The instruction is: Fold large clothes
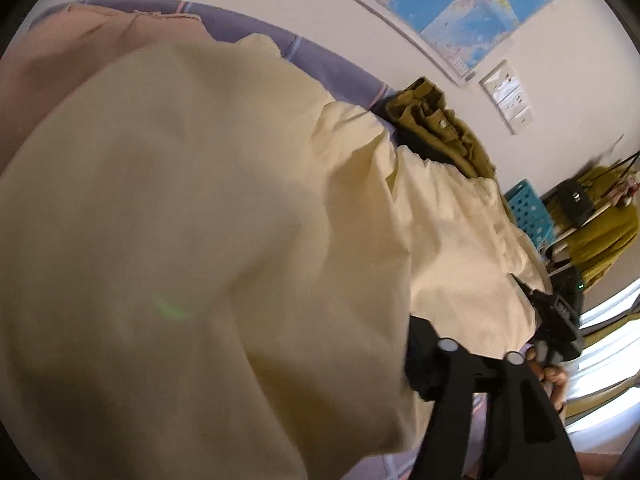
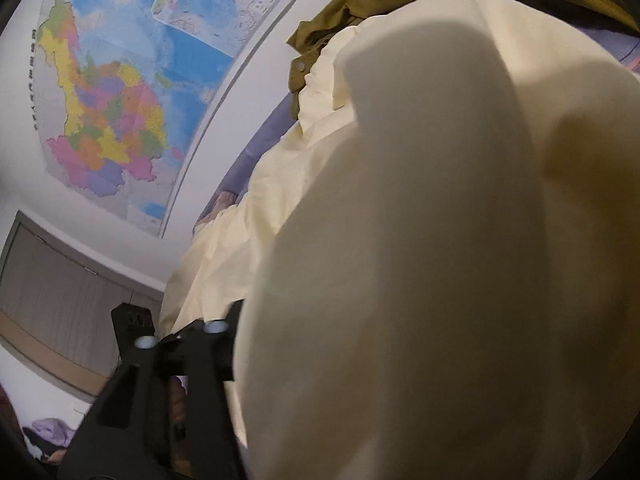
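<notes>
Left hand-held gripper (image 1: 472, 364) and right hand-held gripper (image 2: 188, 344) are mostly buried, can't tell if they're clamped; the cream garment (image 1: 200, 220) billows, smooth and puffy, over the bed (image 1: 336, 64), touching an olive jacket (image 1: 440, 128).

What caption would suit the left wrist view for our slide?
Cream garment billows over a purple bedsheet, olive garment behind, wall maps above.
</notes>
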Demonstrator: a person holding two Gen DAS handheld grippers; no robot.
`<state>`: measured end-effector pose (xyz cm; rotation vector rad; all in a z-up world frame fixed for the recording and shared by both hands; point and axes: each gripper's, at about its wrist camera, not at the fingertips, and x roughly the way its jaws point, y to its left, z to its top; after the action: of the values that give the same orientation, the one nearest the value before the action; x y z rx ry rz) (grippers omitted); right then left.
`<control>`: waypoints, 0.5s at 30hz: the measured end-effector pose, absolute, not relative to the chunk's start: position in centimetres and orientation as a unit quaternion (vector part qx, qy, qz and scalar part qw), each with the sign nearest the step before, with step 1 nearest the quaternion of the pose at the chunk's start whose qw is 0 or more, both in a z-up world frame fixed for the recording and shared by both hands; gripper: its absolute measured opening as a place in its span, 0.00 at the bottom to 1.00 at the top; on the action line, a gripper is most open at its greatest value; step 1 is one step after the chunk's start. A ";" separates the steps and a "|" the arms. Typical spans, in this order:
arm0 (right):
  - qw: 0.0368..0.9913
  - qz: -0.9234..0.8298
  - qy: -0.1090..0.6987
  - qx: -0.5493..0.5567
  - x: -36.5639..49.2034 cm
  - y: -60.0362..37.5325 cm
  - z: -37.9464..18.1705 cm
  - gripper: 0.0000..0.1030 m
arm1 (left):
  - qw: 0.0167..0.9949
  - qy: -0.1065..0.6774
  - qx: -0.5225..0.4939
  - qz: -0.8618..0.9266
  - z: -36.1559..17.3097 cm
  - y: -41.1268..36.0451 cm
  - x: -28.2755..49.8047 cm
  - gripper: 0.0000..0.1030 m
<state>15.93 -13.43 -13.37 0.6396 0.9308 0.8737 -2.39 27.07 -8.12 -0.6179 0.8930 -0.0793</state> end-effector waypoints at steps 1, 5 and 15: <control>0.757 0.401 0.425 0.292 16.0 -13.2 -13.4 0.61 | 0.858 0.423 -0.289 -0.033 -8.1 27.0 -2.1 0.65; 0.766 0.403 0.416 0.280 16.2 -12.2 -13.1 0.57 | 0.862 0.417 -0.285 -0.027 -7.8 26.6 -1.4 0.69; 0.775 0.426 0.384 0.265 14.7 -12.1 -10.3 0.15 | 0.879 0.412 -0.240 0.000 -5.4 25.5 -1.7 0.29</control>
<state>14.72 -12.10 -10.27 0.5737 0.8321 0.9226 -1.70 25.53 -5.44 -0.4997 0.8583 -0.0007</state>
